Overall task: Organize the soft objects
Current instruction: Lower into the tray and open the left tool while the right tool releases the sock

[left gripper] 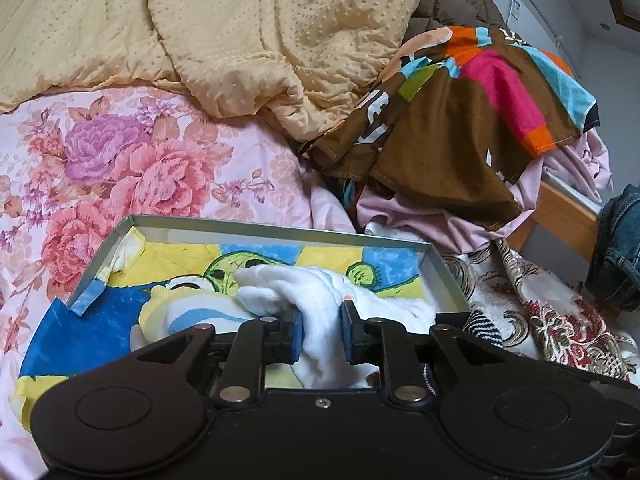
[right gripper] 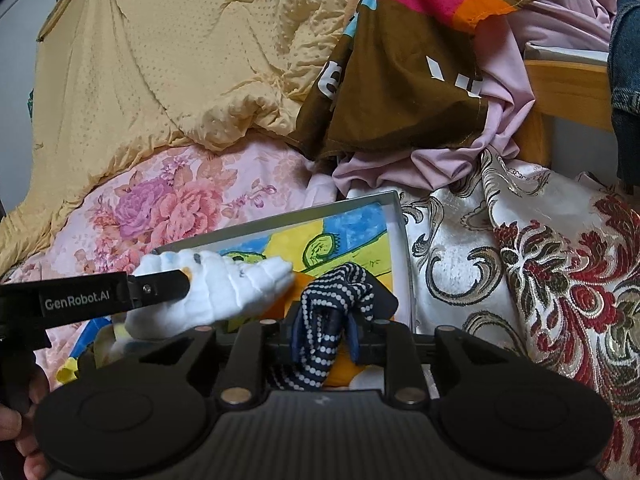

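A shallow grey box (left gripper: pixel 280 230) with a yellow and blue cartoon picture on its floor lies on the bed. My left gripper (left gripper: pixel 322 320) is low over it, its blue pads touching a rolled white sock (left gripper: pixel 304 292) on both sides. A yellow and blue striped sock (left gripper: pixel 188 312) lies just left of it in the box. In the right wrist view the white sock (right gripper: pixel 240 284) rests in the box (right gripper: pixel 400 240) with the left gripper (right gripper: pixel 184 280) on it. My right gripper (right gripper: pixel 324 332) is closed narrowly on a navy sock with white dots (right gripper: pixel 340 284) over the box's near right part.
A crumpled yellow quilt (left gripper: pixel 240 40) lies behind the box. A brown multicoloured cloth (left gripper: pixel 460 100) and pink cloth (right gripper: pixel 500 120) are heaped at the right. Brocade fabric (right gripper: pixel 540 260) lies right of the box, a floral sheet (left gripper: pixel 120 160) to its left. A wooden bed frame (right gripper: pixel 568 84) and jeans (left gripper: pixel 616 248) are at the far right.
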`<state>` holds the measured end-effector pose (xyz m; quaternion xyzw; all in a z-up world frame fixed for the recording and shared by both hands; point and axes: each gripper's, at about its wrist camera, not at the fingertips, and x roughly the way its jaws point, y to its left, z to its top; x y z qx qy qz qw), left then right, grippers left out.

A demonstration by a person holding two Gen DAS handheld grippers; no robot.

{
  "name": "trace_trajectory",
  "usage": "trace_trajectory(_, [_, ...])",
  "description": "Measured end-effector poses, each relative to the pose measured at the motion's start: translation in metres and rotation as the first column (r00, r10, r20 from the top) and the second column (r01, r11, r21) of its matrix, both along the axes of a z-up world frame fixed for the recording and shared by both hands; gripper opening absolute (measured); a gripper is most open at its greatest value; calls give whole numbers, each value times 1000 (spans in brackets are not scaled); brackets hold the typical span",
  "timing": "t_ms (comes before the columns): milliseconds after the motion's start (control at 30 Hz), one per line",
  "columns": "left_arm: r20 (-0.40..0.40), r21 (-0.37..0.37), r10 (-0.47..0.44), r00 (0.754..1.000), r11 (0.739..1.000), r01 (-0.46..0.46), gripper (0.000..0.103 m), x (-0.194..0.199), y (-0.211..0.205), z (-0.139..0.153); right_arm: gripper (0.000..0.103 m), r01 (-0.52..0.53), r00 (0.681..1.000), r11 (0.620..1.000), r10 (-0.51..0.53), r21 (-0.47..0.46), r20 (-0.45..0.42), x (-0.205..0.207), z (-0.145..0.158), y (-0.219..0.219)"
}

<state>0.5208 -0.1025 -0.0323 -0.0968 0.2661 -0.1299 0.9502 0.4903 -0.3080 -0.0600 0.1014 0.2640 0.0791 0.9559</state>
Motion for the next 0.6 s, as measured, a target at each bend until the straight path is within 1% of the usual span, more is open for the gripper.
trace_trajectory(133, [-12, 23, 8, 1000, 1000, -8, 26, 0, 0, -4, 34, 3, 1000, 1000, -4, -25, -7, 1, -3, 3])
trace_trajectory(167, [-19, 28, 9, 1000, 1000, -8, 29, 0, 1, -5, 36, 7, 1000, 999, -8, -32, -11, 1, -3, 4])
trace_trajectory(400, [-36, 91, 8, 999, 996, -4, 33, 1, -1, -8, 44, 6, 1000, 998, -8, -56, -26, 2, -6, 5])
trace_trajectory(600, [-33, 76, 16, 999, 997, -14, 37, 0, 2, -9, 49, 2, 1000, 999, -3, -53, -18, 2, -7, 4])
